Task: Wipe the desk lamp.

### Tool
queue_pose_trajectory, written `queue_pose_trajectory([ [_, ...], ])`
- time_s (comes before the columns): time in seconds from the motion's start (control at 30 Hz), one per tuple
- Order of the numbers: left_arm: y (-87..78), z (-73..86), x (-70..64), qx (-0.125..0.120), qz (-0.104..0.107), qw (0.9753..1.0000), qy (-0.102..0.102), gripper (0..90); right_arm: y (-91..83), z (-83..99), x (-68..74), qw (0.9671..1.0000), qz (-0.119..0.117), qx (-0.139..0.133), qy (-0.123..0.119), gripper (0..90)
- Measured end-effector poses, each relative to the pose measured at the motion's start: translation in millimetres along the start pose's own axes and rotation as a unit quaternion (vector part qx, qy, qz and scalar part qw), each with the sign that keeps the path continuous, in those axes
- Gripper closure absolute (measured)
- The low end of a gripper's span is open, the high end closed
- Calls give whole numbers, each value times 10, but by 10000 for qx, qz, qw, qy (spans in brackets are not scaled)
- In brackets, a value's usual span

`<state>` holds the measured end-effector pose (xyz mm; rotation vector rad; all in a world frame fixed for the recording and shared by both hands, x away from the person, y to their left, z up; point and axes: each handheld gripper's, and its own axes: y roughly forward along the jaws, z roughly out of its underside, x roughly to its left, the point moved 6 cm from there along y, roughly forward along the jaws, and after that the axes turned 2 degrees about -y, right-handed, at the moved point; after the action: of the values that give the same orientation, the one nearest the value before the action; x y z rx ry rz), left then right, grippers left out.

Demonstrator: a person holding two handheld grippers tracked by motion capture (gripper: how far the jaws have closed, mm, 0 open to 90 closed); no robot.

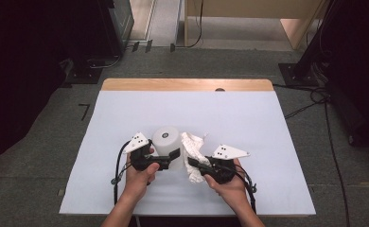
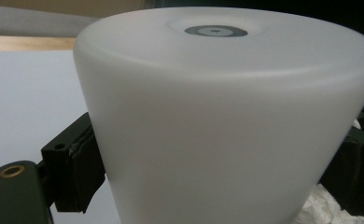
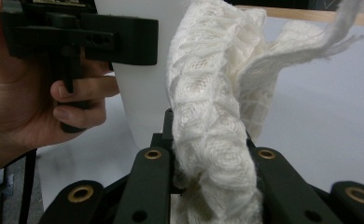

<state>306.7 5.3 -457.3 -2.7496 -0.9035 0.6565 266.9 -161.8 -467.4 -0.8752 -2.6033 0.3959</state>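
Observation:
A white frosted cup [image 1: 167,141] stands upside down on the white table sheet [image 1: 249,118], its base with a grey ring on top. My left gripper [image 1: 166,160] is shut on the cup [image 2: 227,121], one black pad [image 2: 80,172] against each side. My right gripper [image 1: 195,165] is shut on a crumpled white knitted cloth [image 1: 193,153], which rises beside the cup's right flank. In the right gripper view the cloth [image 3: 213,116] stands bunched between the jaws, touching the cup [image 3: 143,79], with the left gripper [image 3: 124,42] and the hand holding it behind.
The wooden table edge [image 1: 187,84] runs along the far side. Cables [image 1: 315,101] lie on the floor to the right, and dark equipment stands at both sides. Open sheet lies beyond the cup and to either side.

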Motion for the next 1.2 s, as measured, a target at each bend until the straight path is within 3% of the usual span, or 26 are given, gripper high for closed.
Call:
queue_pose_trajectory([
  [0.33,131,120,-191,337,408,9980,353,83,-146,-94,-130,9993,280,-248,51,766],
  [0.5,187,192,-236,587,392,9956,622,83,-219,-164,-142,9986,334,-402,-44,766],
  [0.63,224,237,-246,727,261,9941,759,83,-274,-220,-111,9981,350,-486,-169,766],
  [0.97,220,244,-227,754,177,9934,847,83,-288,-241,-59,9976,281,-499,-392,765],
  [1.2,159,166,-229,533,338,9953,734,83,-221,-146,-136,9987,309,-308,-277,765],
])
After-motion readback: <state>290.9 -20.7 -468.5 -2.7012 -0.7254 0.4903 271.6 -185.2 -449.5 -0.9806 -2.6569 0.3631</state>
